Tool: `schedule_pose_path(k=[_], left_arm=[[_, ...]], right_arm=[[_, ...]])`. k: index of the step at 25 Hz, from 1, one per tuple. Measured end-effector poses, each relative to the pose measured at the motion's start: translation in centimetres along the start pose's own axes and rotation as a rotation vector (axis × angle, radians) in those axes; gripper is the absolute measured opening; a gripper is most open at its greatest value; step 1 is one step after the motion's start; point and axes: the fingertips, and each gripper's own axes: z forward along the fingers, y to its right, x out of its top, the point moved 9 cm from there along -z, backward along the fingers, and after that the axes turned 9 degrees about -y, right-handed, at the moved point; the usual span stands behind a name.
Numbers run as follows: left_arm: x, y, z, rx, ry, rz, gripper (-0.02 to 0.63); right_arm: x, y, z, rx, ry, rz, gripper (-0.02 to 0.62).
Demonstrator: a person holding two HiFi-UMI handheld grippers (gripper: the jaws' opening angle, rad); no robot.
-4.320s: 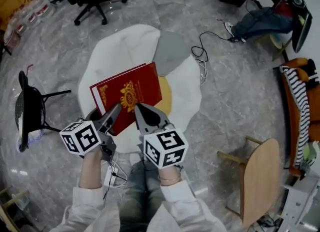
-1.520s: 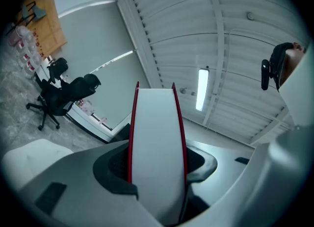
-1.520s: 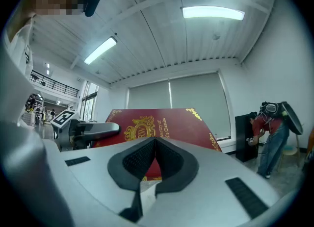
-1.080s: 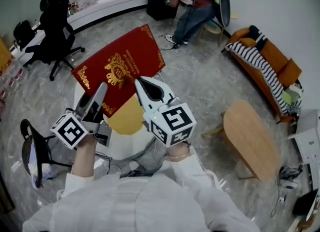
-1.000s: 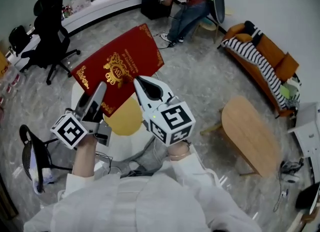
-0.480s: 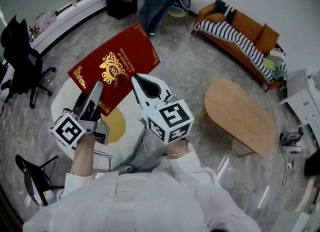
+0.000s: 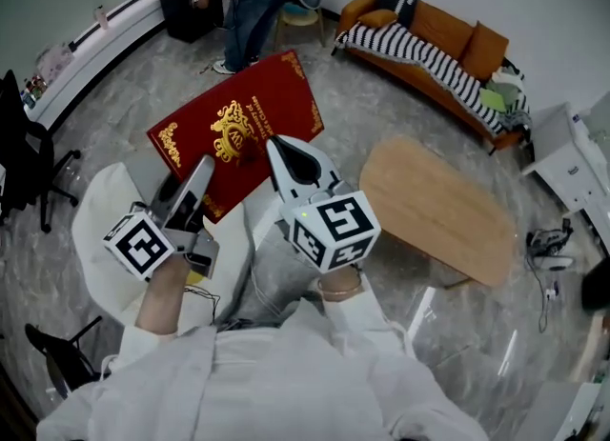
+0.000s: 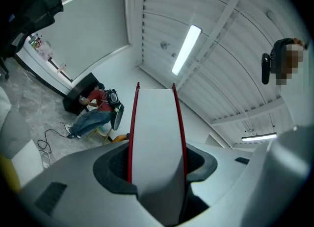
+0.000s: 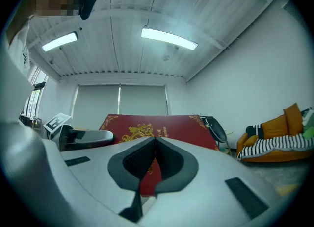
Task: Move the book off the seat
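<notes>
Book held aloft, clear of seat, above bare floor. Left gripper clamps across the book's full thickness; right gripper pinches its near edge. Paired grips likely stop the broad cover sagging or twisting; table lies near.

Marble floor, orange sofa, wooden table

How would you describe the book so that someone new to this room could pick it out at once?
Find the orange sofa by the wall, then the oval wooden table in front of it. Left of that table, the book is held in the air by the left gripper and right gripper. Nothing else nearby is a flat dark red slab with gold ornament.
</notes>
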Motion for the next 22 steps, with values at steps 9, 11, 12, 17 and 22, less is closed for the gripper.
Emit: schedule_pose_path(k=[9,11,12,17,22], left_arm=[[-4.0,4.8,10.7,-0.065,-0.083,0.015,0.239],[-4.1,3.7,10.8,-0.082,-0.085,0.008,0.239],[-4.2,3.2,10.9,-0.094,-0.083,0.005,0.239],[-5.2,1.9,12.7,-0.144,-0.091,0.01,0.239],[-7.7,5.6,20.0,-0.172,-0.121,-0.003,0.239]], right_arm=[[0.5,11.4,-4.9,-0.079,0.004,0.044,0.012],[-0.1,11.1,-4.4,-0.089,-0.003,0.032,0.012],[-0.4,10.9,-4.1,-0.092,-0.007,0.024,0.012],[-1.7,11.4,-4.2,-0.11,-0.017,0.0,0.012],[-0.6,18.3,-8.6,-0.152,-0.008,0.007,0.012]])
